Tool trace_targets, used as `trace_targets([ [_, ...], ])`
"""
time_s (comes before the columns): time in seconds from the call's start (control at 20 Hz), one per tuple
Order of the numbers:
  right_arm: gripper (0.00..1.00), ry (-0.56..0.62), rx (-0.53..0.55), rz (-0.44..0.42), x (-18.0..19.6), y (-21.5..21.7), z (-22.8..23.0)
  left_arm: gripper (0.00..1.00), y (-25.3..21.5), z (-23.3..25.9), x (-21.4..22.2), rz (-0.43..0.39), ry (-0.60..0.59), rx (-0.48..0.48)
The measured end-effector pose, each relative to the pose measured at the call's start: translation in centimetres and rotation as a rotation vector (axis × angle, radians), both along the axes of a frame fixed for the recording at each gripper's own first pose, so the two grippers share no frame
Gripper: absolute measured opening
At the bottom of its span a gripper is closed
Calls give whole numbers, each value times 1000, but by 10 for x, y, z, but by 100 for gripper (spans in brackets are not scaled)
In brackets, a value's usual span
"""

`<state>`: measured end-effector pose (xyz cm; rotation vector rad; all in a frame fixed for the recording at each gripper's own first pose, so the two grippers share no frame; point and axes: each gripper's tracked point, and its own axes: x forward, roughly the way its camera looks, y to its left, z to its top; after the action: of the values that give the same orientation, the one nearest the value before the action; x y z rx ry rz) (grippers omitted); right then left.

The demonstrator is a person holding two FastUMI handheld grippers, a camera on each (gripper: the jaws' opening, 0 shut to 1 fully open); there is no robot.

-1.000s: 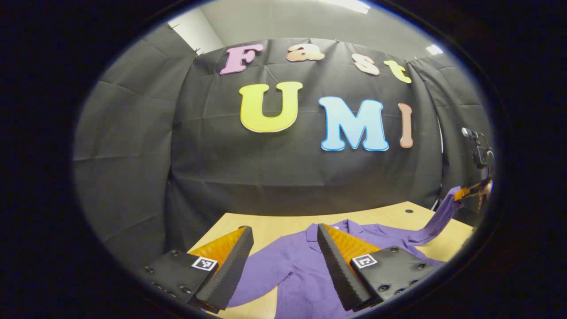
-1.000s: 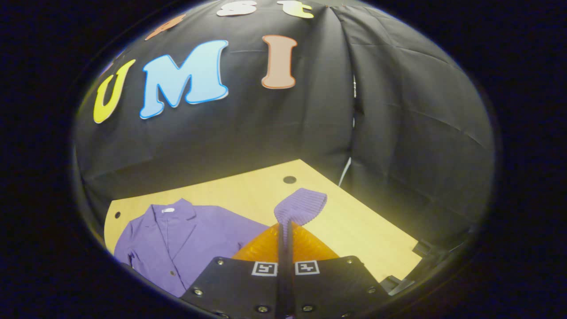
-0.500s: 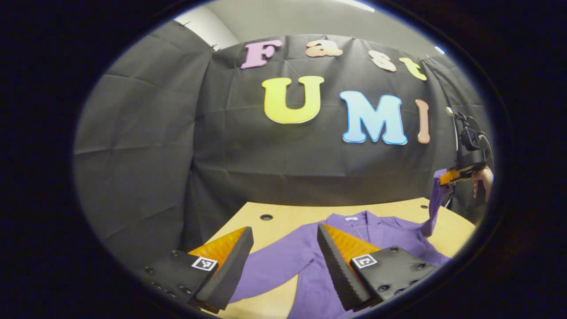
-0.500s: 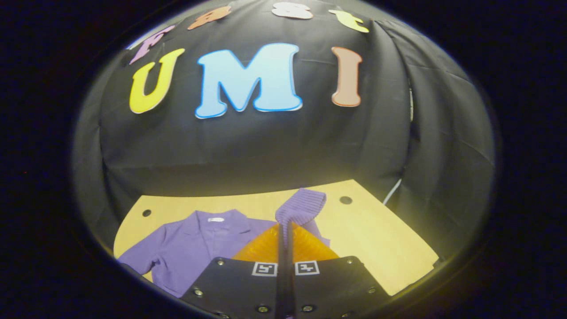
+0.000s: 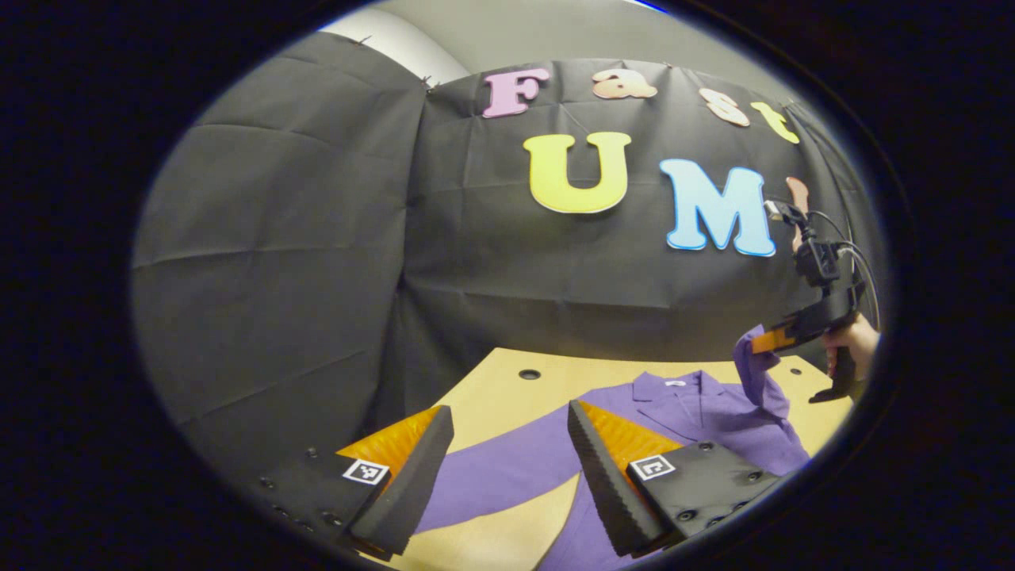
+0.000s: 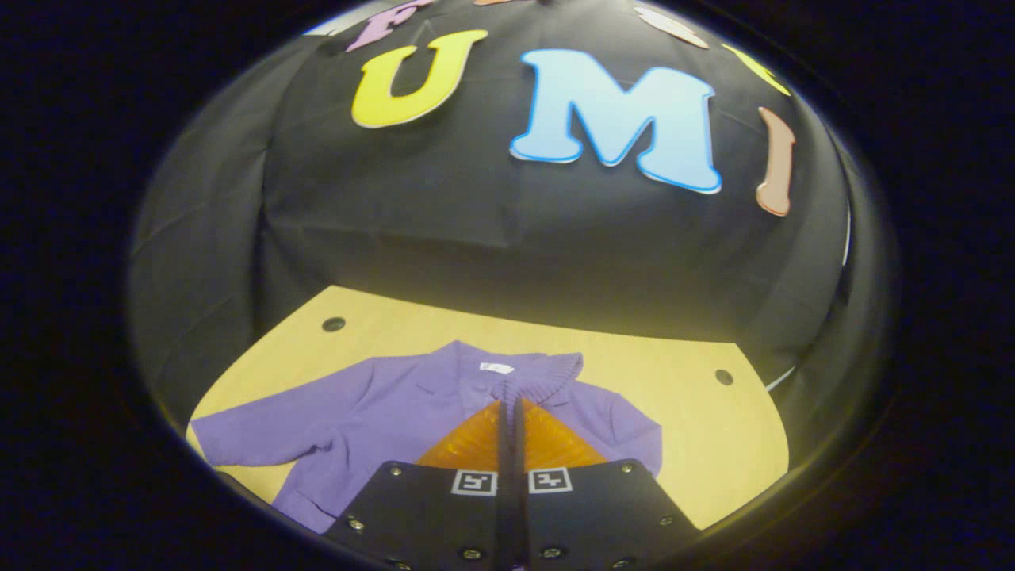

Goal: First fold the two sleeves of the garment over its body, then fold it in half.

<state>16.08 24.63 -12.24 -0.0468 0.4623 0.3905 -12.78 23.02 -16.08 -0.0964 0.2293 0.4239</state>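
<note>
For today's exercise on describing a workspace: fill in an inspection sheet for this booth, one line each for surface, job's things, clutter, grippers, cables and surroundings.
Surface: wooden table with round holes near its far edge.
Job's things: purple garment lies face up, collar toward the wall; its left sleeve is spread out flat; the right sleeve's cuff is lifted over the body.
Clutter: nothing seen.
Grippers: left gripper open above the left sleeve, touching nothing; right gripper shut on the cuff.
Cables: a cable runs from the right gripper.
Surroundings: black cloth wall.
</note>
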Motion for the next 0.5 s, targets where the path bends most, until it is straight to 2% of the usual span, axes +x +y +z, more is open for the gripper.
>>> trace_targets([
  [0.25, 0, 60, -89, 101, -10, 56, -49, 94, 19, -11, -18, 68, 23, 1],
  [0.5, 0, 88, -180, 169, -12, 90, -83, 95, 35, -14, -20, 98, 30, 18],
])
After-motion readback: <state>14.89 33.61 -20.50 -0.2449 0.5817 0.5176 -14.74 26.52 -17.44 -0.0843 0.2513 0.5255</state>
